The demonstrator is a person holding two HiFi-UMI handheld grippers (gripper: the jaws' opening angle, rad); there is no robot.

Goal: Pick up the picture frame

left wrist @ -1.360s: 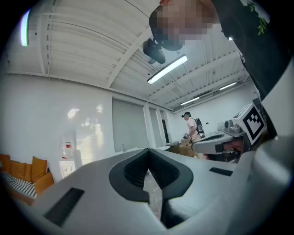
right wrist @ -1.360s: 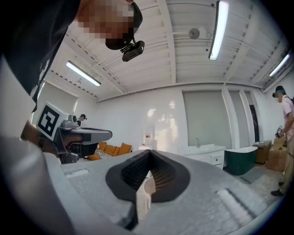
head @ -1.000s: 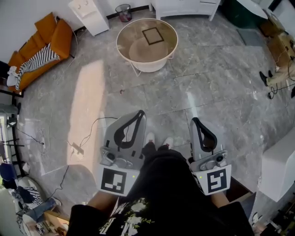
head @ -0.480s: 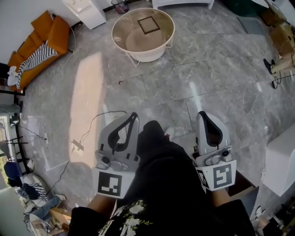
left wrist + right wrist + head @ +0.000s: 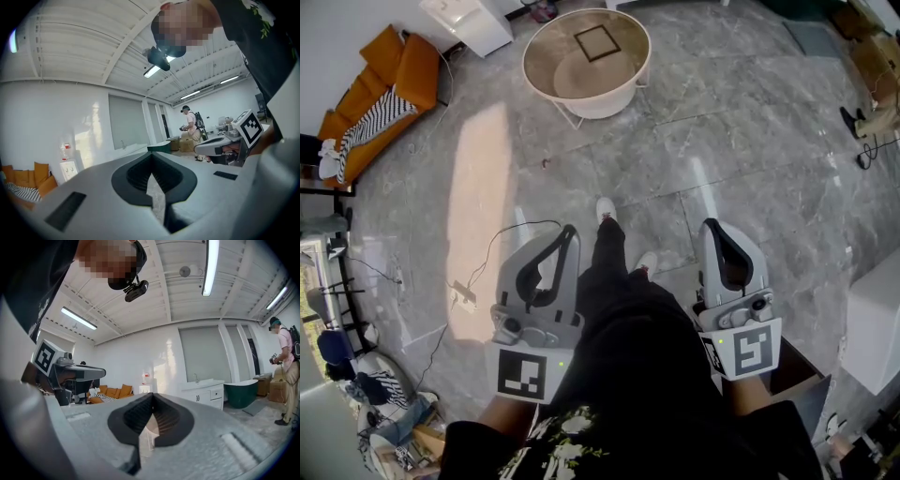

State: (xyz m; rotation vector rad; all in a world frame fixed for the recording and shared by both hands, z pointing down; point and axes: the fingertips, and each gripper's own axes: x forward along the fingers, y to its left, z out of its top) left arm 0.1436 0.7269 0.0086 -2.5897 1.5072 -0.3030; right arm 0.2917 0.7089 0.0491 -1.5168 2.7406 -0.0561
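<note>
Nearest, the left tongs (image 5: 567,234) and right tongs (image 5: 713,228) are both clenched on nothing, held over a grey marble-tiled floor (image 5: 750,150) crossed by a thin cable (image 5: 500,246). Farther off, a round table (image 5: 591,105) carries the picture frame (image 5: 596,42), a dark, thin-edged square lying flat near its centre. An orange sofa (image 5: 389,80) stands at the left.

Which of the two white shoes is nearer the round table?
The front shoe, at the end of the outstretched leg, is closer to the table; the rear shoe sits further back, close under the person.
</note>
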